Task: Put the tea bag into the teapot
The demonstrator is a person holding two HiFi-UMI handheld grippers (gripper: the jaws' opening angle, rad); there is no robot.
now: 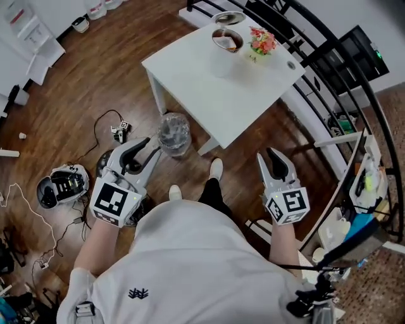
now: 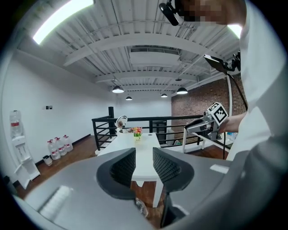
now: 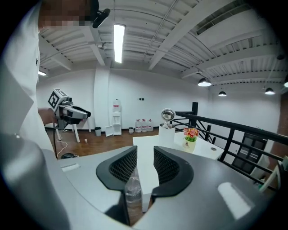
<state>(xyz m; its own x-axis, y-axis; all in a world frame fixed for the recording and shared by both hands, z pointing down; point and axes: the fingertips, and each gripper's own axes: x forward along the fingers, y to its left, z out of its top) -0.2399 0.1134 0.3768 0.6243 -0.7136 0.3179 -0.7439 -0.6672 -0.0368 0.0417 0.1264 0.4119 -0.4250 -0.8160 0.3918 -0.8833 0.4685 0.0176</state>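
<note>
Pre-approach step. Left gripper (image 1: 152, 147) and right gripper (image 1: 267, 155) hang low, well short of the table (image 1: 215, 95). Both pairs of jaws stand part-open with a narrow gap and nothing between them. Teapot (image 1: 225, 44) is at the table's far edge, lid (image 1: 229, 18) tipped open. I can't confirm the tea bag; a pale scrap in the pot's mouth may be it. Next, I reckon: close in and check. Bottle (image 1: 174, 134) is on the floor near-left of the table. Railing (image 1: 329, 57) hugs the right side. The middle looks open.
</note>
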